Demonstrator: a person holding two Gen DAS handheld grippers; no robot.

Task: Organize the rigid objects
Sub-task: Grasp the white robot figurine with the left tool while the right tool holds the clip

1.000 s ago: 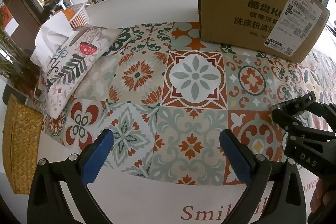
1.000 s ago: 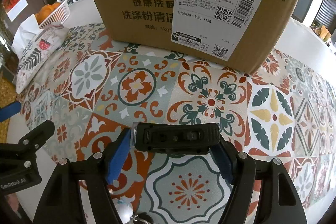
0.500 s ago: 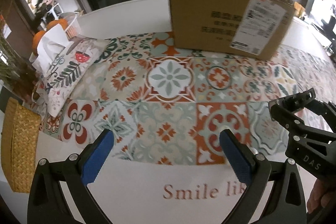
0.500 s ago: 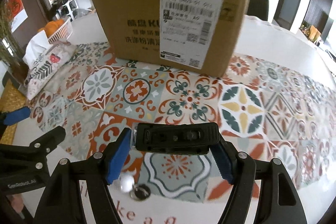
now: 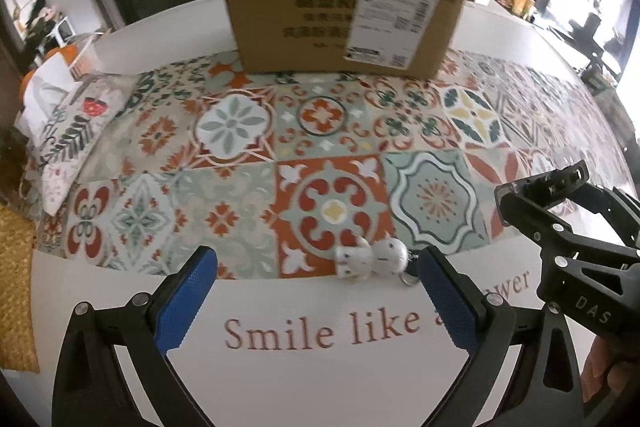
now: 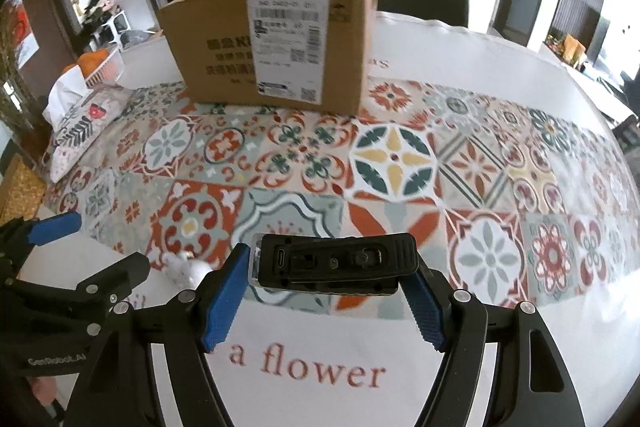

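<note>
Rigid objects here come down to two: a white keychain figure lying on the bench and a black device carried in the right tongs. At the far left a patterned pillow rests at the edge of the tiled cloth, with a woven mat beyond it. The left tongs hang over the near white strip of the bench, blades wide apart with nothing between them. The keychain figure lies just ahead of them, where the tiled pattern meets the white strip, close to the right blade, its ring touching the bench. At the far middle stands an open cardboard box, well apart from both tools and from the figure. To the right, the right tongs hold the black device crosswise, their blades pressing on its two ends, above the near edge of the cloth.

The step in hand looks like carrying the device toward the box, which is the likely place for collected items; what it already holds cannot be seen. The next move calls for bringing the device over the box's open top, clearing its near wall, and only then spreading the blades. The free tongs could meanwhile settle around the figure, whose rounded body may roll or slip if pinched off centre.
</note>
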